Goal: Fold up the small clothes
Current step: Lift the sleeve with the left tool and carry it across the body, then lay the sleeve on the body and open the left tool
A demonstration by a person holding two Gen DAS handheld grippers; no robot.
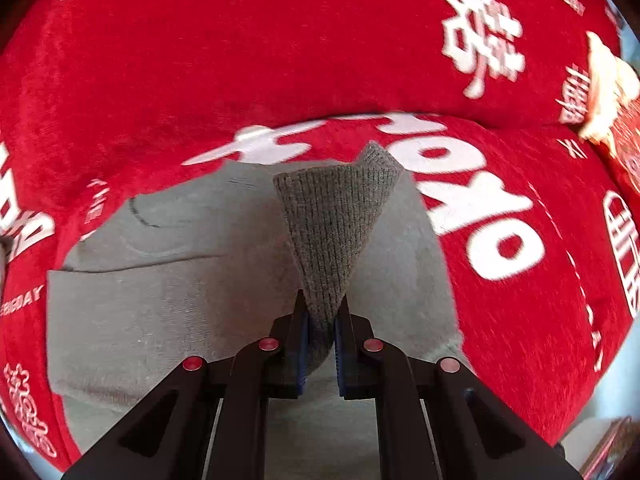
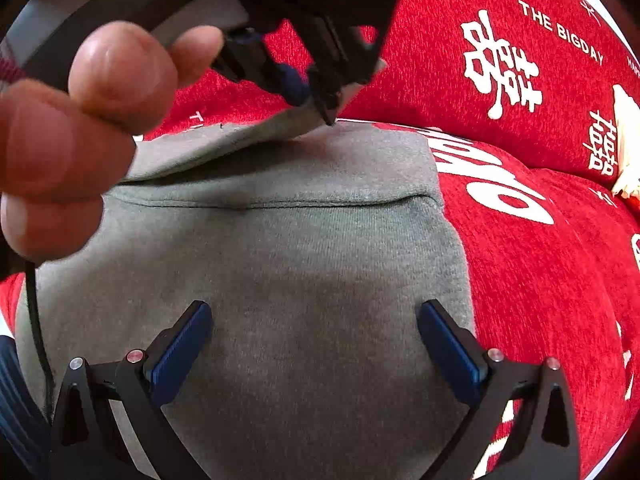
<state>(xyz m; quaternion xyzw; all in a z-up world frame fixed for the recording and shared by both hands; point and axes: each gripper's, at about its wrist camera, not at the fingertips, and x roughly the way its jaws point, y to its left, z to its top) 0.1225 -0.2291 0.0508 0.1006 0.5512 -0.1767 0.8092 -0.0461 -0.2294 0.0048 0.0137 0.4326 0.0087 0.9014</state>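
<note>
While the grey garment (image 2: 280, 280) lies spread on the red cover (image 1: 200, 60) printed with white characters and lettering, the left gripper (image 1: 320, 320) has its two blue-padded fingers (image 1: 302, 344) closed tight on a ribbed, darker grey cuff (image 1: 332, 220) of that garment, which rises from between the pads and fans out above them. Beneath this lifted piece the rest of the grey fabric lies flat on the cover, with a seam running across it toward the left edge.

Seen from the right wrist camera, a hand (image 2: 60, 140) fills the left side, fingers wrapped around the handle of the left gripper (image 2: 320, 92), whose black tip pinches a raised fold of grey cloth near the garment's far edge. A horizontal fold line crosses the garment just below that. Nearer the camera, the right gripper (image 2: 314, 344) hovers over the middle of the garment with its jaws spread wide and nothing between its blue pads (image 2: 180, 352). At the cover's far right edge sits a cream-coloured object (image 2: 626, 140), too blurred to identify.
</note>
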